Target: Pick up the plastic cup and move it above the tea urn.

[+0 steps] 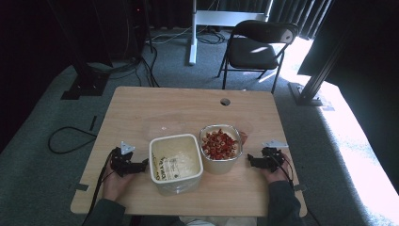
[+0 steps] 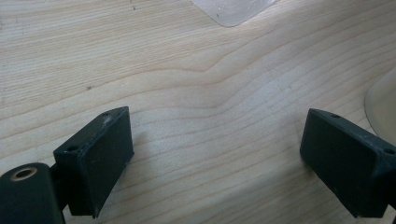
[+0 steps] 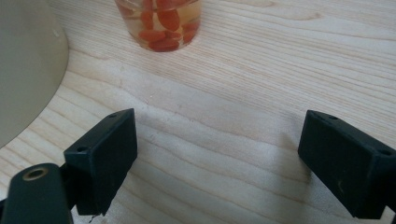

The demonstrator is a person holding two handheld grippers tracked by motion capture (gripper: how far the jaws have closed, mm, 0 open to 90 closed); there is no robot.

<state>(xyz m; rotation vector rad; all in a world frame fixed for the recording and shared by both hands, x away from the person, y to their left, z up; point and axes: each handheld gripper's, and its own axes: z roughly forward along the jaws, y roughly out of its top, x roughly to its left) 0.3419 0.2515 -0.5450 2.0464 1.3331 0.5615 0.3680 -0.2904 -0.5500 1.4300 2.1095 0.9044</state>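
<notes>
- The white tub (image 1: 175, 164) sits low in the frame's centre, beside the glass bowl (image 1: 220, 148).
- Left gripper (image 1: 143, 165) and right gripper (image 1: 250, 161) gape wide, empty; approach each container squarely.

A recording lab or studio: black curtains (image 1: 37, 37) at upper left, a folding chair (image 1: 256, 49) at upper centre, cables (image 1: 70, 139) on grey carpet (image 1: 42, 188).

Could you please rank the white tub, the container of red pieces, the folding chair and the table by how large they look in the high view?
1. Table
2. Folding chair
3. White tub
4. Container of red pieces

The chair stands farther away, so its true size looks reduced.
</notes>
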